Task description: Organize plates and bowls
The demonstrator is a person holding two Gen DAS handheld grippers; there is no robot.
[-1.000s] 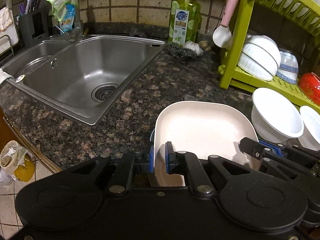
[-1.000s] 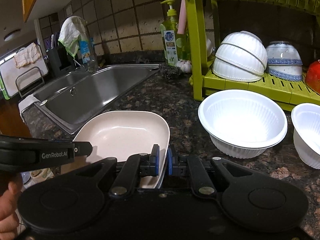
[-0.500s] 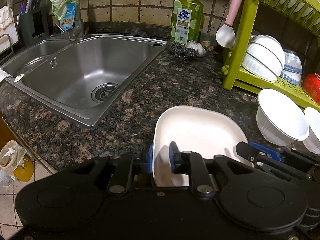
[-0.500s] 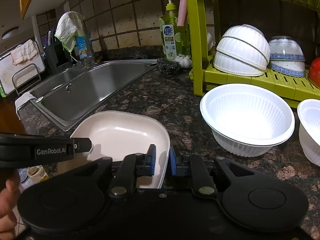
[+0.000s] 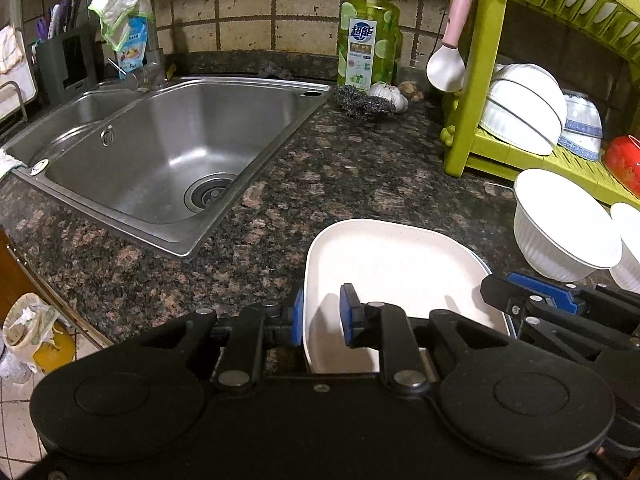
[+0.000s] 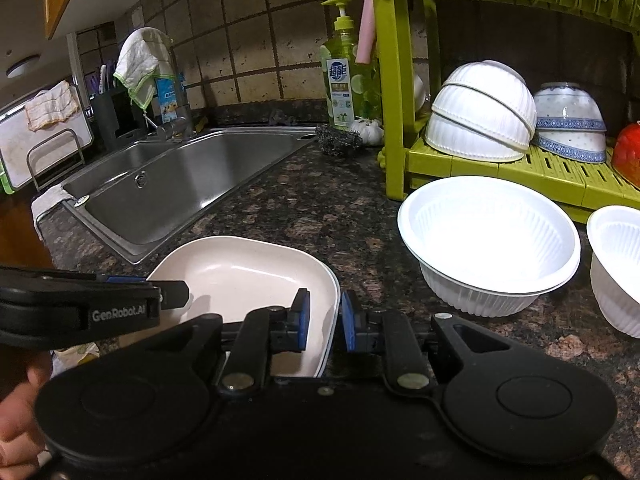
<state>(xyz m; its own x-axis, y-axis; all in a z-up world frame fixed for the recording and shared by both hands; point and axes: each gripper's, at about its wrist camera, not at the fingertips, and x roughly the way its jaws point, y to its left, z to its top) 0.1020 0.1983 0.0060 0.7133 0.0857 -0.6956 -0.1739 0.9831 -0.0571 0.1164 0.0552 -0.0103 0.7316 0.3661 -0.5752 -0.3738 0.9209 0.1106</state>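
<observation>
A cream square plate (image 5: 392,264) (image 6: 240,272) lies flat on the dark granite counter (image 5: 340,168). My left gripper (image 5: 322,316) straddles its left rim with both blue pads apart from each other, open. My right gripper (image 6: 323,320) straddles the right rim the same way, with a gap beside the inner pad. Each gripper shows in the other's view: the right gripper (image 5: 532,292), the left gripper (image 6: 168,294). Two white ribbed bowls (image 6: 488,232) (image 6: 616,256) stand upright on the counter right of the plate.
A green dish rack (image 6: 500,168) at the right holds upturned white bowls (image 6: 480,112), blue-patterned bowls (image 6: 572,120) and a red bowl (image 6: 628,156). A steel sink (image 5: 168,148) lies to the left. A soap bottle (image 5: 368,48) and a scourer (image 5: 360,100) stand by the wall.
Both grippers' pads have spread apart from the plate's rims. The plate has come down and back onto the counter and sits level.
</observation>
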